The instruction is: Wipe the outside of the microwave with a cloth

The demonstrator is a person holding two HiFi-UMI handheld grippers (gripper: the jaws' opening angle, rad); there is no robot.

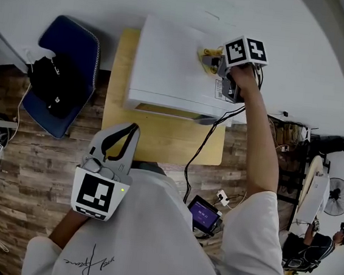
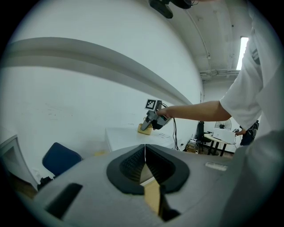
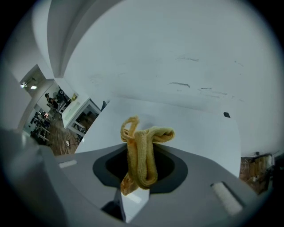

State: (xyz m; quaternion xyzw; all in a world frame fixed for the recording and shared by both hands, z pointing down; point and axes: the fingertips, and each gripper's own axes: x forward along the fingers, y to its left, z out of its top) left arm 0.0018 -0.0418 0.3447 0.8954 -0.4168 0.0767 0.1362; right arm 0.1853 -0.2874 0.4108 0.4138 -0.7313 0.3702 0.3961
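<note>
- Head view: my right gripper (image 1: 216,63) reaches out over the far right part of the white microwave (image 1: 166,72) with a yellow cloth (image 1: 206,53) at its tip, the cloth lying on the microwave's top panel.
- The microwave stands on a wooden table (image 1: 159,140) against the white wall, and a black cable (image 1: 203,144) hangs from my right gripper down past the table's near edge.
- My left gripper (image 1: 114,141) is held back near my chest, well apart from the microwave. A blue chair (image 1: 77,50) with a black bag (image 1: 54,83) on it stands left of the table.
- Left gripper view: my left gripper (image 2: 145,150) has its jaws pressed together with nothing between them. Far ahead, the right gripper (image 2: 147,125) rests the cloth (image 2: 143,129) on the microwave (image 2: 126,136); the chair (image 2: 60,158) is at the left.
- Right gripper view: my right gripper (image 3: 141,170) is clamped on the folded cloth (image 3: 143,153), which sticks up from between the jaws. The microwave's white top (image 3: 195,128) stretches ahead to the wall.
</note>
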